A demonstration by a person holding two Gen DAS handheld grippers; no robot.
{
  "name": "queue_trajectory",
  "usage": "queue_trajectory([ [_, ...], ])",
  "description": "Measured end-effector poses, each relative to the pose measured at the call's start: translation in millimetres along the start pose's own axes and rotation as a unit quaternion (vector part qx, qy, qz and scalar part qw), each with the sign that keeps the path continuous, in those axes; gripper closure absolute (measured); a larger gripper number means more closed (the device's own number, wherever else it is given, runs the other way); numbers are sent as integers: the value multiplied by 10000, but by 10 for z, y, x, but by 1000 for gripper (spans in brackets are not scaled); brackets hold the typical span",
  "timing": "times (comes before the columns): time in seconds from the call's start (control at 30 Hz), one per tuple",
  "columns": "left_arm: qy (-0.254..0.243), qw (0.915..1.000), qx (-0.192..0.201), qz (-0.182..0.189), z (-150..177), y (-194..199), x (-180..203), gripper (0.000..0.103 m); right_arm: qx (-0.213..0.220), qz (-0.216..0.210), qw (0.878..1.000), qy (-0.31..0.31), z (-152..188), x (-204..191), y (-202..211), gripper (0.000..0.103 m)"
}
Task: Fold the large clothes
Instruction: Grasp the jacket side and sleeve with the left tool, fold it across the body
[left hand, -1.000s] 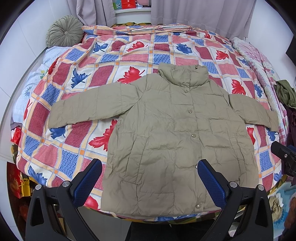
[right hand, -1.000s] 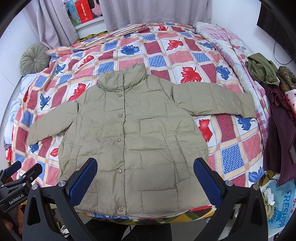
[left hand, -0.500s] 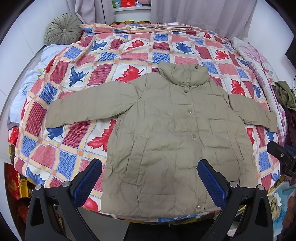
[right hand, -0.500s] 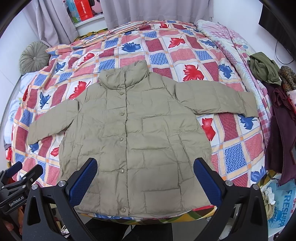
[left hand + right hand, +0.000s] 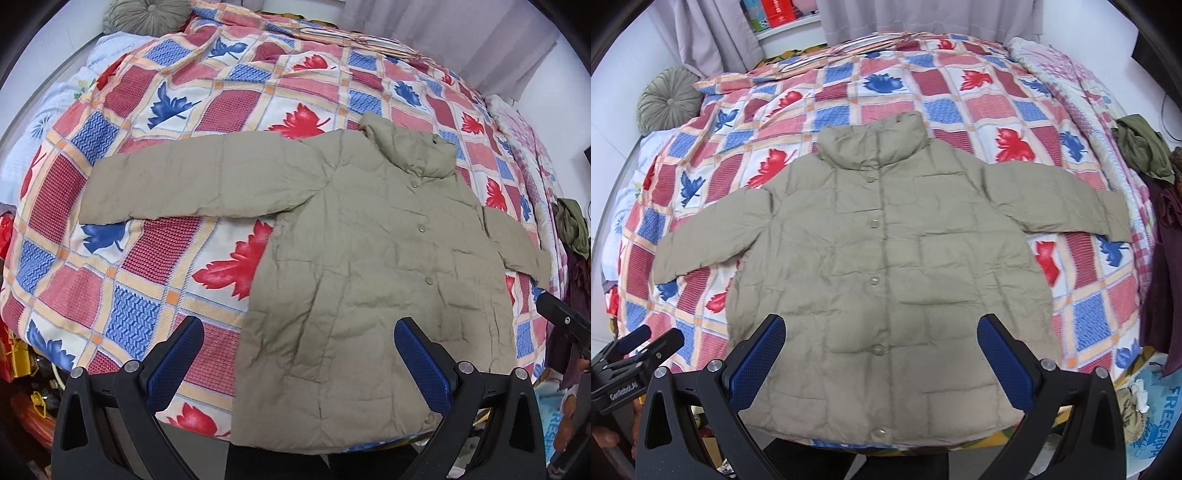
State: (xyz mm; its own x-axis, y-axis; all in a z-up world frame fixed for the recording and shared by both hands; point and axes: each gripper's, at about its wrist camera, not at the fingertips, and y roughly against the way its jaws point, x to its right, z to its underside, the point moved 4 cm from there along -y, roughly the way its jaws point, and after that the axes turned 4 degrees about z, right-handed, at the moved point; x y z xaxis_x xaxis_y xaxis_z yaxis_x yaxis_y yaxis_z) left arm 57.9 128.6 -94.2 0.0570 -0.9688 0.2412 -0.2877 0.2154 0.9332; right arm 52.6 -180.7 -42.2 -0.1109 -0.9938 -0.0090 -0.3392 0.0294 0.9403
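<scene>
A khaki puffer jacket lies flat and buttoned on the bed, collar away from me, both sleeves spread out; it also shows in the right wrist view. Its left sleeve stretches over the quilt. Its right sleeve reaches toward the bed's right side. My left gripper is open and empty above the jacket's lower left edge. My right gripper is open and empty above the jacket's lower front. The left gripper also appears at the lower left of the right wrist view.
A patchwork quilt with red and blue leaves covers the bed. A round green cushion lies at the far left. Dark and green clothes are piled at the bed's right side. Bags sit on the floor at right.
The left gripper has moved left and closer to the bed, so the jacket's left sleeve now fills the view's middle. The right gripper has moved closer to the jacket. The jacket has not moved.
</scene>
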Motion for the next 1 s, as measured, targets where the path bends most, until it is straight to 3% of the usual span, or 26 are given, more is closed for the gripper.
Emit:
queue_trajectory([
  [0.17,335,9994,5,117,-196,-337,-580,0,12,-192,9998,26,-61,-409,-245,0],
  [0.27,606,9967,102,533,-334,-597,-842,0,3,-386,9992,52,-69,-621,-418,0],
  [0.43,1579,9743,289,1579,-570,-1206,-1241,0,-541,-694,9953,401,53,-996,-874,0],
  [0.53,2086,9570,396,1977,-688,-1564,-1405,0,-684,-753,9930,598,178,-1124,-1189,0],
  [0.63,2361,9455,520,2180,-801,-1839,-1532,0,-753,-876,9916,590,259,-1166,-1513,0],
  [0.77,2643,9369,723,2172,-999,-1998,-1730,0,-708,-1080,9908,408,231,-1168,-1768,0],
  [0.83,2676,9368,955,2042,-1141,-1933,-1866,0,-616,-1132,9909,401,171,-1205,-1839,0],
  [1.0,2820,9402,1493,1193,-1489,-1815,-2356,0,-477,-1340,9891,380,-94,-1392,-1972,0],
])
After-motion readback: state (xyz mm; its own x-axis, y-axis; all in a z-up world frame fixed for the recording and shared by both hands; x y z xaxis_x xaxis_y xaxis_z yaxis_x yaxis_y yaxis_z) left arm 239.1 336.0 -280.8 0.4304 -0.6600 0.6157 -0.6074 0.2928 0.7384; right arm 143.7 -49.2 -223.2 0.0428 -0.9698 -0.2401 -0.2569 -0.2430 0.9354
